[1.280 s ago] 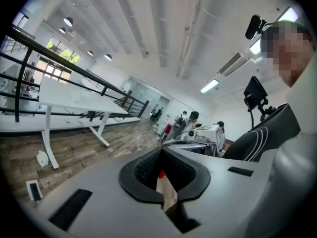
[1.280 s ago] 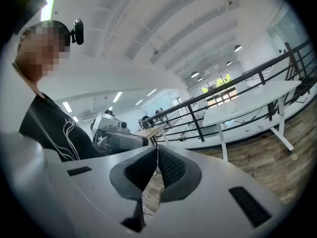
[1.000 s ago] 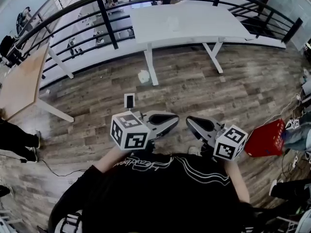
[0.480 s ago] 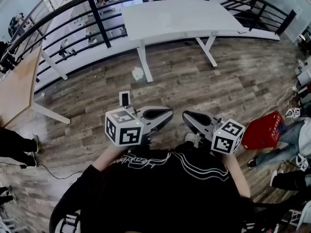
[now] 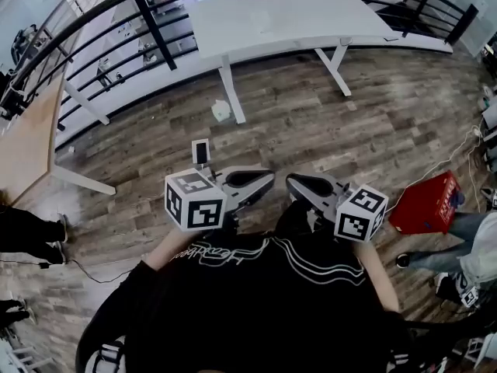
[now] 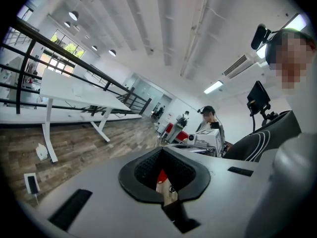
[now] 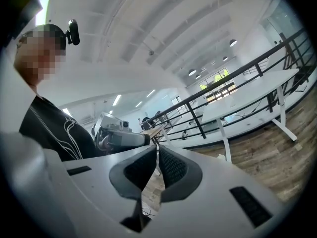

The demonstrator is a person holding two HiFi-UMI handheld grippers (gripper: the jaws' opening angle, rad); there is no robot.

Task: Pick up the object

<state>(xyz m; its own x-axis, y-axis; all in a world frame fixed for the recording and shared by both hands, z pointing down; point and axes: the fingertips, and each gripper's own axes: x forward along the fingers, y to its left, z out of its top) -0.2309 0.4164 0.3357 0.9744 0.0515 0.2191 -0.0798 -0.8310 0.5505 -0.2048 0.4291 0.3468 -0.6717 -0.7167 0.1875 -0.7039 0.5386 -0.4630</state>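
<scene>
The left gripper (image 5: 262,182) and the right gripper (image 5: 298,185) are held side by side in front of the person's chest, above the wooden floor (image 5: 373,115), their tips near each other but apart. Both pairs of jaws are clenched with nothing between them. Nothing shows which thing is to be picked up. A small flat white-framed device (image 5: 201,152) lies on the floor just ahead of the left jaws. A white lump (image 5: 221,110) lies farther ahead, beside a table leg (image 5: 233,95). A red box (image 5: 425,201) sits well off to the right of the right jaws.
</scene>
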